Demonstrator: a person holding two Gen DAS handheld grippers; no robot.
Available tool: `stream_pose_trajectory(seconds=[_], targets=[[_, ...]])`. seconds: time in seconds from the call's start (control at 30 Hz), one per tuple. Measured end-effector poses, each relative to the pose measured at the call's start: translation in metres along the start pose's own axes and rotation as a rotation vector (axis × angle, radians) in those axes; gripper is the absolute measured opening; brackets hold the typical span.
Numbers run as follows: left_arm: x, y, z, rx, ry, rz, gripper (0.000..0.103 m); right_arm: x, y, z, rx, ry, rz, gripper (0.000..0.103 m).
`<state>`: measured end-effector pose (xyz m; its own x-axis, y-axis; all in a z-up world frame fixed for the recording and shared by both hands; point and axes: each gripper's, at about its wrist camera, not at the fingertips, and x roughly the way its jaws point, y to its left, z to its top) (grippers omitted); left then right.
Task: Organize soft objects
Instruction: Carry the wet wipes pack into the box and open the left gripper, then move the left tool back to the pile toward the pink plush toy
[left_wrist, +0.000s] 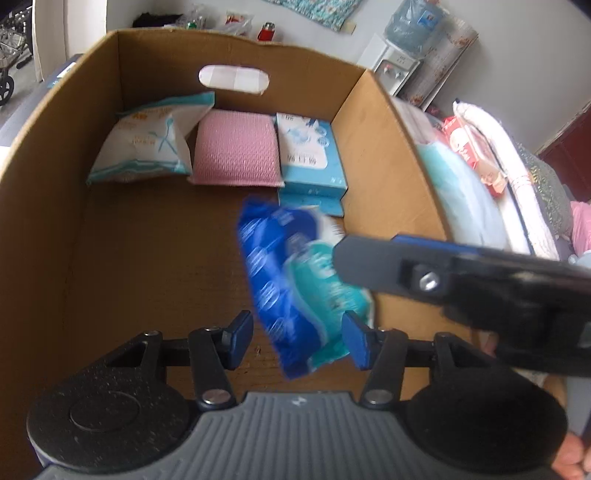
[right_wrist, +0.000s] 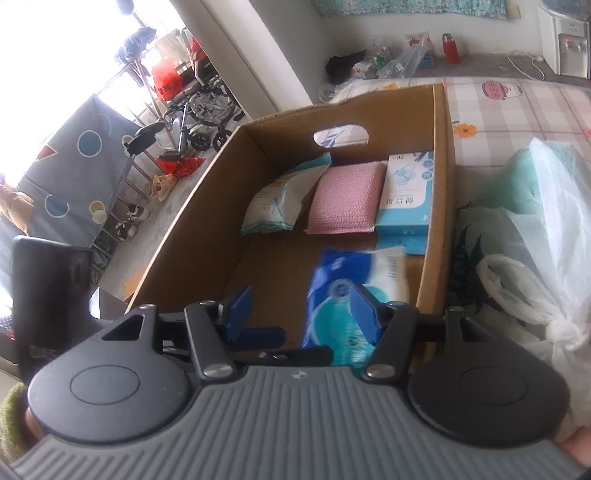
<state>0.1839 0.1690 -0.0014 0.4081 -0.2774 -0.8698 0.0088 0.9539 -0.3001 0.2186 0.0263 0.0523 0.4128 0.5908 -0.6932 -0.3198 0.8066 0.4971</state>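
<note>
The cardboard box (left_wrist: 48, 206) fills both views, open-topped, with a handle slot in its far wall. Beside its right wall, bags (right_wrist: 524, 229) are heaped on a patterned cloth. Along the far wall sit three things in a row: a white pack (left_wrist: 144, 144) leaning in the far left corner, a pink pad (left_wrist: 236, 147) in the middle touching the wall, and blue boxes (left_wrist: 310, 155) stacked by the right wall. Nearer, by the right wall, there's the blue pack (left_wrist: 291, 280), blurred, tilted on end; whether it rests on the box floor or hangs above it I cannot tell. The left gripper (left_wrist: 295, 338) hovers over the near edge, jaws wide, the pack's lower end between the fingers with a gap on the left side. The right gripper (right_wrist: 301, 312) is above the near rim, jaws wide too, its right finger (right_wrist: 364, 314) in front of the pack; contact I cannot tell.
</note>
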Motion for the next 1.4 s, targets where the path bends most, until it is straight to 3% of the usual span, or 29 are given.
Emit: stream_pose_trajectory(seconds=[0.23, 0.5, 0.6, 0.77, 0.83, 0.93, 1.13, 1.33, 1.4], targets=[[0.016, 0.0, 0.009, -0.014, 0.025, 0.03, 0.054, -0.024, -0.021, 0.008, 0.055, -0.081, 0.029, 0.059], [0.033, -0.012, 0.016, -0.019, 0.059, -0.014, 0.047, -0.049, -0.076, 0.005, 0.216, -0.156, 0.024, 0.059], [0.035, -0.018, 0.015, -0.012, 0.043, 0.008, 0.047, -0.049, -0.094, 0.0, 0.265, -0.158, 0.022, 0.059], [0.035, -0.018, 0.015, -0.03, 0.036, 0.012, 0.049, -0.05, -0.114, -0.009, 0.333, -0.165, 0.044, 0.059], [0.03, -0.019, 0.015, -0.032, 0.019, 0.024, 0.058, -0.057, -0.123, -0.009, 0.36, -0.185, 0.051, 0.059], [0.014, -0.021, 0.011, -0.019, -0.055, 0.086, 0.075, -0.075, -0.137, -0.01, 0.382, -0.224, 0.036, 0.059], [-0.036, -0.042, -0.003, 0.031, -0.223, 0.144, 0.082, -0.122, -0.169, -0.017, 0.386, -0.293, -0.019, 0.065], [-0.086, -0.097, -0.032, 0.179, -0.472, 0.179, 0.096, -0.172, -0.207, -0.046, 0.408, -0.352, -0.124, 0.07], [-0.093, -0.119, -0.043, 0.227, -0.523, 0.172, 0.097, -0.184, -0.221, -0.059, 0.428, -0.357, -0.158, 0.07]])
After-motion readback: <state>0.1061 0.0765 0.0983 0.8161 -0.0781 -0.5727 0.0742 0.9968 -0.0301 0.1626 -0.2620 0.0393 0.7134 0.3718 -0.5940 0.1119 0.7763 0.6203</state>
